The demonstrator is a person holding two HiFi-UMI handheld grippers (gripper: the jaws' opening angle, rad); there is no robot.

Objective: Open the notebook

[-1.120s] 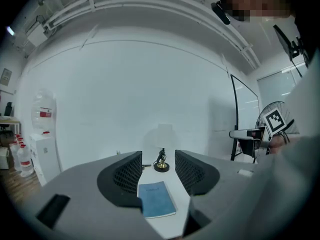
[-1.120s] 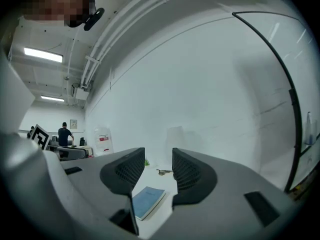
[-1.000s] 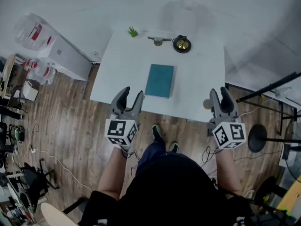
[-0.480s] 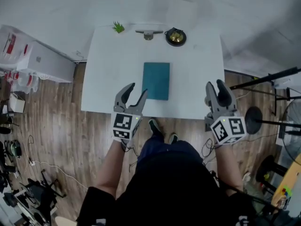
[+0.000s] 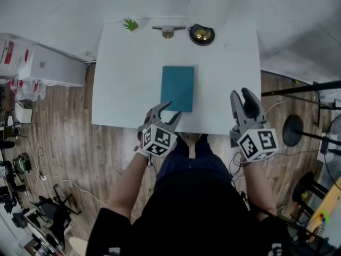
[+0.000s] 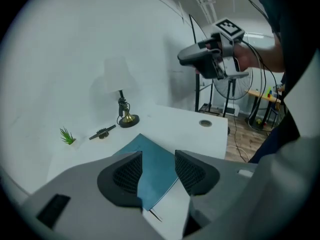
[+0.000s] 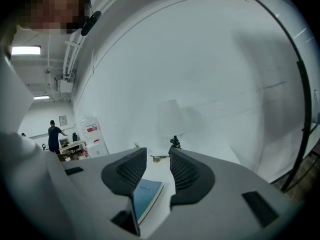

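Observation:
A closed teal notebook [image 5: 178, 88] lies flat in the middle of the white table [image 5: 128, 79]. My left gripper [image 5: 168, 111] hangs open just short of the notebook's near edge, tilted down, with nothing between its jaws. In the left gripper view the notebook [image 6: 150, 156] shows through the gap of that gripper [image 6: 157, 160]. My right gripper [image 5: 241, 96] is open over the table's near right corner, well clear of the notebook. Its jaws have just been closing a little, with nothing between them. In the right gripper view the notebook [image 7: 145, 196] lies low and ahead of that gripper [image 7: 157, 166].
Along the table's far edge stand a small green plant [image 5: 129, 24], a metal clip [image 5: 168, 31] and a black and brass object [image 5: 201, 34]. White boxes [image 5: 48, 68] stand on the floor at left. A stand with a round base [image 5: 293, 131] is at right.
My left gripper has dropped, rolled and come in toward the notebook's near edge. My right gripper has edged forward and lower over the table's right front corner.

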